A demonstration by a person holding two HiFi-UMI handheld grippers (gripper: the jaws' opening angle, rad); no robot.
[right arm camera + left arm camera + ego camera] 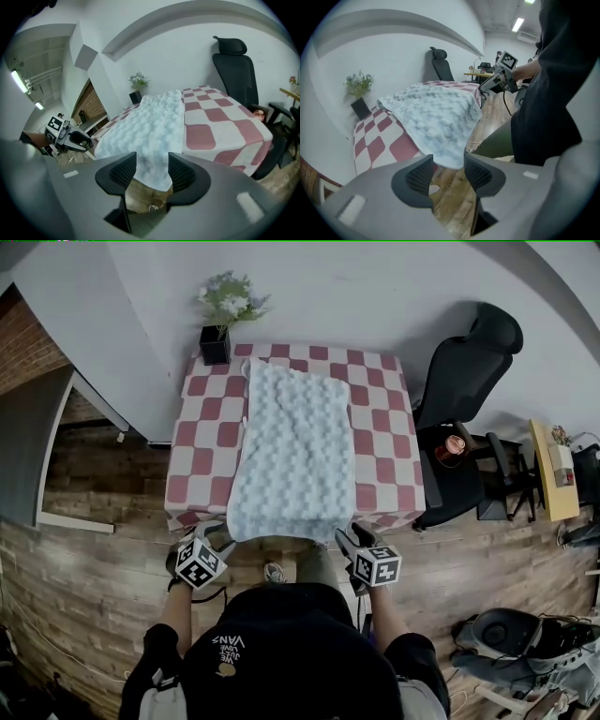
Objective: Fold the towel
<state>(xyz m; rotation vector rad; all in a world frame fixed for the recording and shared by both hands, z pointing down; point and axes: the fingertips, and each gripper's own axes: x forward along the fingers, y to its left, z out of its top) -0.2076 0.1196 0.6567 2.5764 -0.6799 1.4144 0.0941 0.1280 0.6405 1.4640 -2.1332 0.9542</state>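
Jaws of the left gripper [446, 169] stand apart, released, and the near left corner of the towel [295, 451] hangs down btw. the two tips. The ribbed pads [420, 174] do not press on the cloth; there is a gap on each side. Jaws of the right gripper [152, 171] are apart in the same way, w/ the near right corner of the towel hanging btw. them, not clamped. Whether the cloth brushes a pad I cannot tell.

Towel is pale blue-white w/ a bumpy texture. It lies spread out flat and lengthwise along the middle of the surface [380, 442], which carries a red and white checked cloth. The far end of the towel reaches almost to the far edge of the surface, and the near end hangs a little over the near edge, where both grippers are. In the head view the left gripper is at the near left corner of the towel and the right gripper at the near right corner, each w/ its marker cube turned up to the camera.

At the far left corner of the surface stands a black pot w/ pale flowers [215, 345], just beside the far left corner of the towel. A black office chair [469, 357] stands off the right edge, near the far right corner. Below the jaws is a wooden plank floor [84, 587].
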